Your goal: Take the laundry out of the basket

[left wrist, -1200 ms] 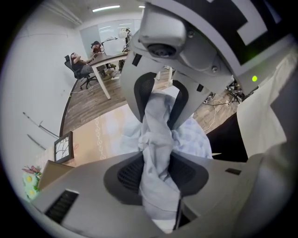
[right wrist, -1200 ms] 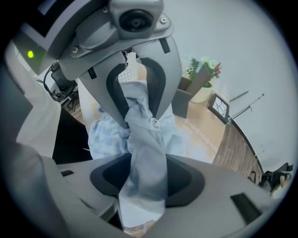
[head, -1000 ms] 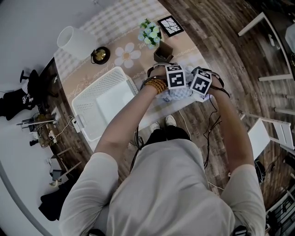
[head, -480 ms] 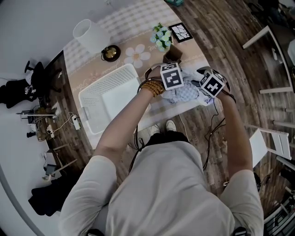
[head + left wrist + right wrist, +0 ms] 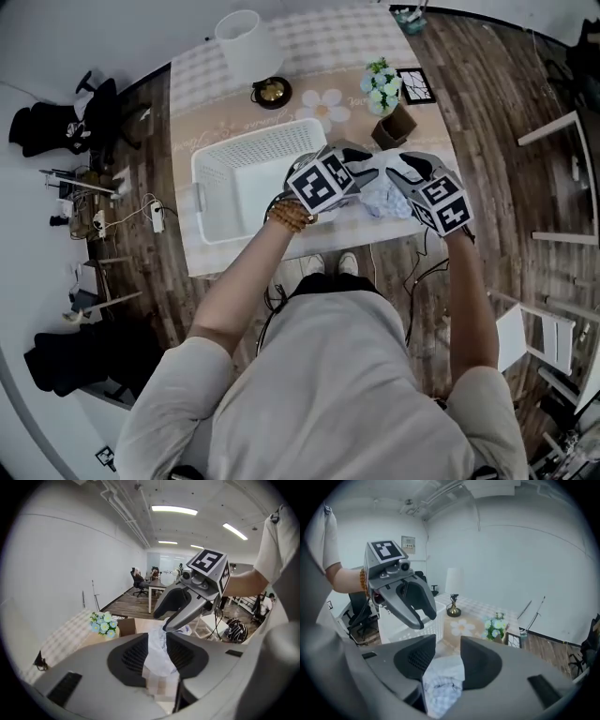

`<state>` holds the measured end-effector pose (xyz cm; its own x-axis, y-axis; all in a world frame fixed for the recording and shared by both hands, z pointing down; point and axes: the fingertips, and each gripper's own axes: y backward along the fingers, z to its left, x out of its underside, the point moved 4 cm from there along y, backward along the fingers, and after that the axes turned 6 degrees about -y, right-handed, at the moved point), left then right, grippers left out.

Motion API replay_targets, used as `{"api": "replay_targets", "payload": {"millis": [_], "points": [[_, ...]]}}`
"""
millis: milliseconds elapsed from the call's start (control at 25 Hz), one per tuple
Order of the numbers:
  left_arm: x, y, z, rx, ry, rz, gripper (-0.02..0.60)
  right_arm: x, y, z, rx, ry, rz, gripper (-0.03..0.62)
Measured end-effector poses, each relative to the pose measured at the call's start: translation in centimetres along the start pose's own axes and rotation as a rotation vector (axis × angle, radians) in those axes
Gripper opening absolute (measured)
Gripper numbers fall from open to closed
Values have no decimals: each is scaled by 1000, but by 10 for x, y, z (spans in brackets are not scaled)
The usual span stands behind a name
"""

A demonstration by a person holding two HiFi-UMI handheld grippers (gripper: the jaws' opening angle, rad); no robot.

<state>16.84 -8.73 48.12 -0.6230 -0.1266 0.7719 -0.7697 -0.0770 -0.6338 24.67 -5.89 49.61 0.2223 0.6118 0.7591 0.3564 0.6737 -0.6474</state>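
Observation:
A white perforated laundry basket [image 5: 246,142] stands on the table, and nothing shows inside it. To its right, a pale blue-and-white checked cloth [image 5: 382,199] hangs raised between both grippers. My left gripper [image 5: 361,173] and right gripper [image 5: 405,178] face each other over it. In the left gripper view the cloth [image 5: 157,660] is pinched between the left gripper's [image 5: 158,641] pads. In the right gripper view the right gripper [image 5: 447,656] holds the cloth [image 5: 440,686] bunched between its pads. Both pairs of jaws have just been closing on the cloth.
On the table behind are a white lamp [image 5: 239,37], a gold ornament [image 5: 270,91], a flower bunch [image 5: 382,80], a brown box [image 5: 394,127] and a framed picture [image 5: 414,86]. White chairs [image 5: 553,141] stand to the right. Cables and dark clutter [image 5: 84,187] lie on the floor at left.
Both grippers have risen from the table's front right and come nearer the camera, lifting the checked cloth with them. The left gripper has rolled.

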Motion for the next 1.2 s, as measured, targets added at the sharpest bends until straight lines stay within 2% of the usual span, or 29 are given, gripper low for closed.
{"api": "replay_targets", "payload": {"millis": [120, 280, 360, 480, 640, 680, 920, 1200], "points": [[6, 37, -5, -50, 68, -82, 141, -29, 2, 25, -23, -41, -106, 156], [13, 91, -10, -165, 117, -191, 92, -65, 8, 61, -48, -91, -237, 114], [18, 113, -15, -225, 147, -262, 92, -79, 10, 79, -79, -114, -292, 71], [21, 143, -22, -317, 189, -357, 63, -93, 11, 104, -125, -118, -336, 49], [18, 188, -34, -420, 214, -438, 48, -117, 19, 141, -161, -80, -384, 27], [15, 199, -37, -437, 217, -470, 24, -124, 23, 150, -165, -64, -397, 22], [1, 242, -58, -501, 260, -622, 5, -153, 49, 185, -197, -41, -501, 17], [-5, 264, -86, -507, 234, -681, 5, -170, 78, 215, -223, -2, -582, 15]]}}
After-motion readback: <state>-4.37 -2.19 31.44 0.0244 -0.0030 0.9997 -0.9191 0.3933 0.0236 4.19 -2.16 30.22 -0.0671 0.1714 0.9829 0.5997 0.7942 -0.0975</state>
